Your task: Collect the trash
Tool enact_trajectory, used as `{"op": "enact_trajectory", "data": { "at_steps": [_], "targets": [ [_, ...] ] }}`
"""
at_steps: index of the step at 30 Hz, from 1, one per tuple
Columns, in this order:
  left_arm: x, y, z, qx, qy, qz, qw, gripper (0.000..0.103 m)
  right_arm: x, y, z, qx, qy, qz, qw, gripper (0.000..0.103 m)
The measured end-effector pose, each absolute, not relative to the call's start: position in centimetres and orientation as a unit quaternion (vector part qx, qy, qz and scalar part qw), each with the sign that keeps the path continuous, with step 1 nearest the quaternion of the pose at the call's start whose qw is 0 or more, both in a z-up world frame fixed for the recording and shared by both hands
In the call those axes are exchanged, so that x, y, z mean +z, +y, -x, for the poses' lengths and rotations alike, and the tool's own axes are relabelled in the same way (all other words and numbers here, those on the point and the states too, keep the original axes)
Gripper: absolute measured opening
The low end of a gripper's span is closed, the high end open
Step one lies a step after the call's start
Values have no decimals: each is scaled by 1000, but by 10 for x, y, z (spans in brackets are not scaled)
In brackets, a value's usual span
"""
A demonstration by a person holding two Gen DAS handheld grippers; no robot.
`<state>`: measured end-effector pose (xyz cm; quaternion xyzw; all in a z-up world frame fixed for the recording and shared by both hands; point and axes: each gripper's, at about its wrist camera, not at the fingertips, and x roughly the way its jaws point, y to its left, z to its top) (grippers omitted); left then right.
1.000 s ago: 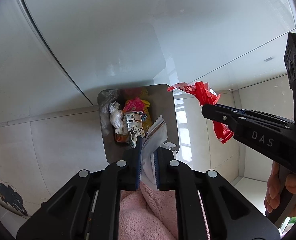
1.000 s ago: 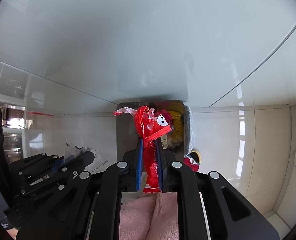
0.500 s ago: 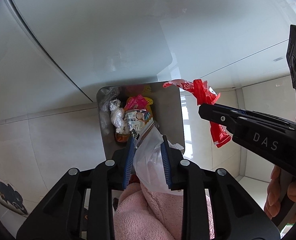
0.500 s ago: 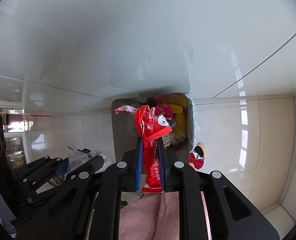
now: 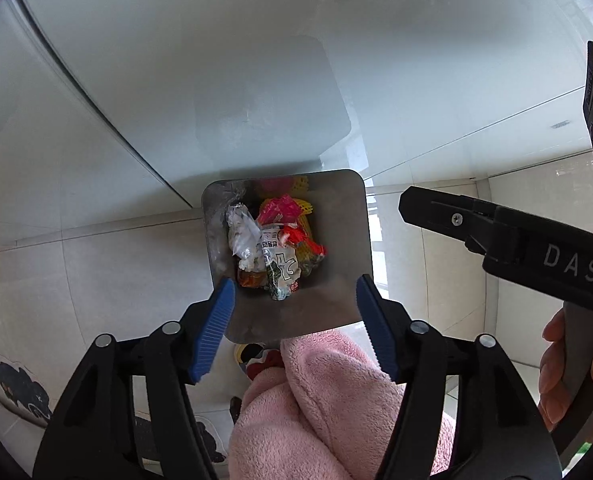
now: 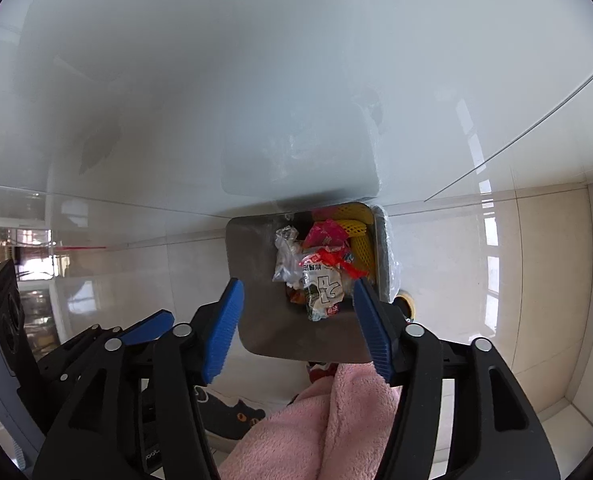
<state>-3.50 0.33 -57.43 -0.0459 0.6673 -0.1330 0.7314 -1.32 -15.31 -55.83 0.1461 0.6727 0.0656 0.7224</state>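
A square steel trash bin (image 5: pixel 336 240) (image 6: pixel 252 248) stands on the floor against a white wall. It holds several wrappers: a red wrapper (image 5: pixel 296 236) (image 6: pixel 330 258), a white printed packet (image 5: pixel 282 262) (image 6: pixel 324 286), clear plastic (image 5: pixel 240 232) and yellow foam net (image 6: pixel 354 232). My left gripper (image 5: pixel 294 316) is open and empty above the bin's near edge. My right gripper (image 6: pixel 298 316) is open and empty above the bin; its finger shows from the side in the left wrist view (image 5: pixel 456 220).
Pink fleece clothing (image 5: pixel 328 400) (image 6: pixel 324 424) fills the bottom centre of both views. Black cat-face slippers (image 6: pixel 232 412) rest on the beige tiled floor (image 5: pixel 108 276). A glossy white cabinet wall (image 6: pixel 296 80) rises behind the bin.
Both grippers have opened. The white plastic packet left the left gripper and the red wrapper left the right gripper; both now lie in the bin.
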Motion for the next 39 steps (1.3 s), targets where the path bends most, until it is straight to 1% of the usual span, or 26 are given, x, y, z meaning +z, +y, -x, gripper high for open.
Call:
{"op": "enact_trajectory", "data": {
  "at_steps": [2,3,5,7,10,14,19,25,33,39],
  "targets": [
    [-570,7,36,-125,665,46,735,79,-556,-155,13,60,672,-143,724,76],
    [-569,8,37,-122,664,46,736,81,-553,-156,13,55,670,-139,727,80],
    [-563,12,39,-117,664,47,737,89,-546,-161,14,45,663,-134,735,90],
    [-552,14,41,-115,661,46,740,94,-537,-166,15,37,657,-137,740,93],
    [-531,16,45,-115,649,48,750,95,-520,-173,16,33,648,-138,748,100],
    [-496,14,51,-115,629,47,768,95,-491,-178,21,37,632,-128,763,100],
    [-439,7,60,-116,592,27,797,95,-442,-180,34,46,606,-120,785,100],
    [-363,7,69,-98,540,15,836,95,-379,-182,46,57,581,-81,808,100],
    [-257,7,77,-85,465,8,881,95,-279,-200,62,41,518,-49,853,100],
    [-189,2,83,-72,420,-7,904,95,-209,-214,69,28,463,-67,883,100]
  ]
}}
